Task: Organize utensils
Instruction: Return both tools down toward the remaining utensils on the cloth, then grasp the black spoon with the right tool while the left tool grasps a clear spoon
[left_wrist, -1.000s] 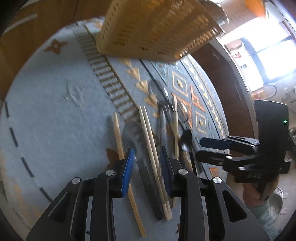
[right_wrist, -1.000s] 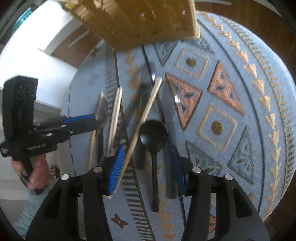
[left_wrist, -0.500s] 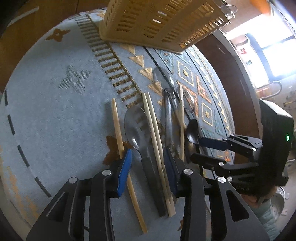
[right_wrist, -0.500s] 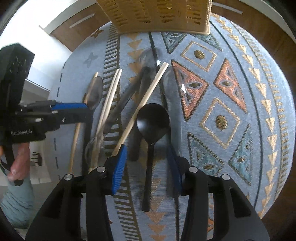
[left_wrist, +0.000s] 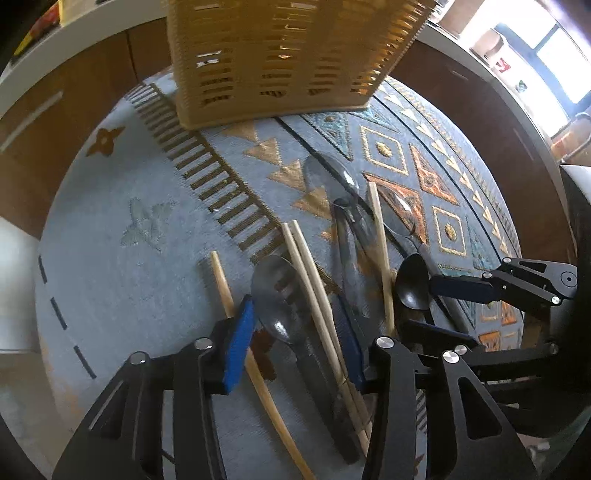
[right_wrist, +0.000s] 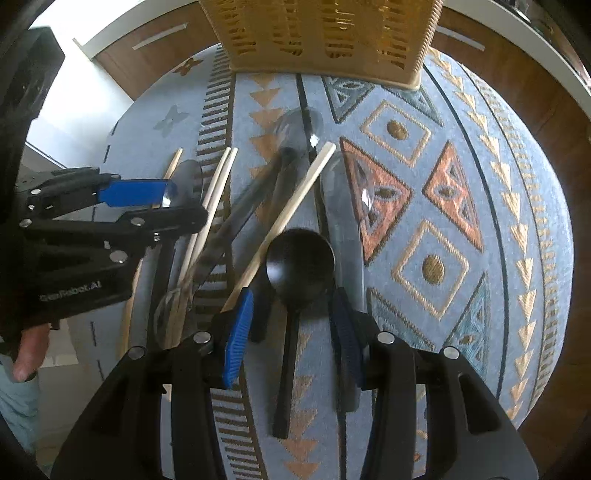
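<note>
While utensils lie loose on the patterned mat (right_wrist: 480, 155), the right gripper (right_wrist: 291, 332) hangs over the black spoon (right_wrist: 300, 258), jaws apart astride its lengthwise handle. Beside it, the left gripper (left_wrist: 295, 336) is opening over a grey spoon (left_wrist: 275, 291) and chopsticks (left_wrist: 314, 288). Beyond them, the yellow basket (right_wrist: 325, 37) hides its contents.
</note>
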